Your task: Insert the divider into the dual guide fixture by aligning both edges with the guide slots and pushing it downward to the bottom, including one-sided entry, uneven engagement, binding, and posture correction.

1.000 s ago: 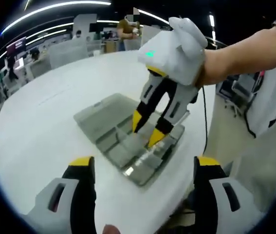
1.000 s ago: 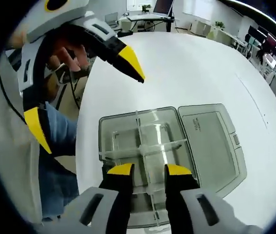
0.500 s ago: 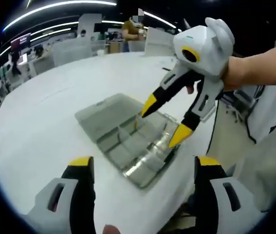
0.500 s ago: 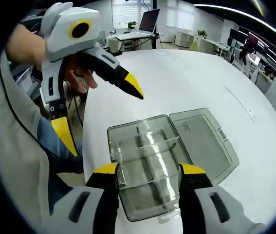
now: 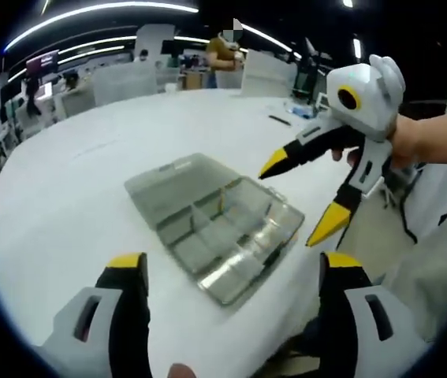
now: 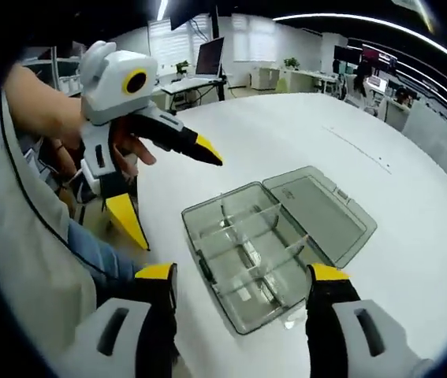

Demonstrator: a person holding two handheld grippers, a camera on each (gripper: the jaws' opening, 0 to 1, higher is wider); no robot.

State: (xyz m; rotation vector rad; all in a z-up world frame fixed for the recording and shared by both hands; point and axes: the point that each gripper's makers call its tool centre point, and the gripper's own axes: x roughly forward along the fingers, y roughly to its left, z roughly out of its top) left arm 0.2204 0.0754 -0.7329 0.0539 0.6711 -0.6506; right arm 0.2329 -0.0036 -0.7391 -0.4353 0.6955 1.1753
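At the centre of the right gripper view the fixture (image 6: 274,248) lies open on the tabletop (image 6: 412,260), dividers (image 6: 266,260) seated; both claws — left (image 6: 172,193), right (image 5: 306,193) — gape wide, empty; any remaining push wants even pressure on both edges.

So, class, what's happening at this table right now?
A person holds a two-jaw gripper in each hand above a white table. A clear plastic organiser box lies there with its lid folded open, and transparent dividers stand in its slots. The left gripper and right gripper both hang open beside the box, touching nothing. The insertion looks finished, though whether the dividers are fully seated cannot be judged.
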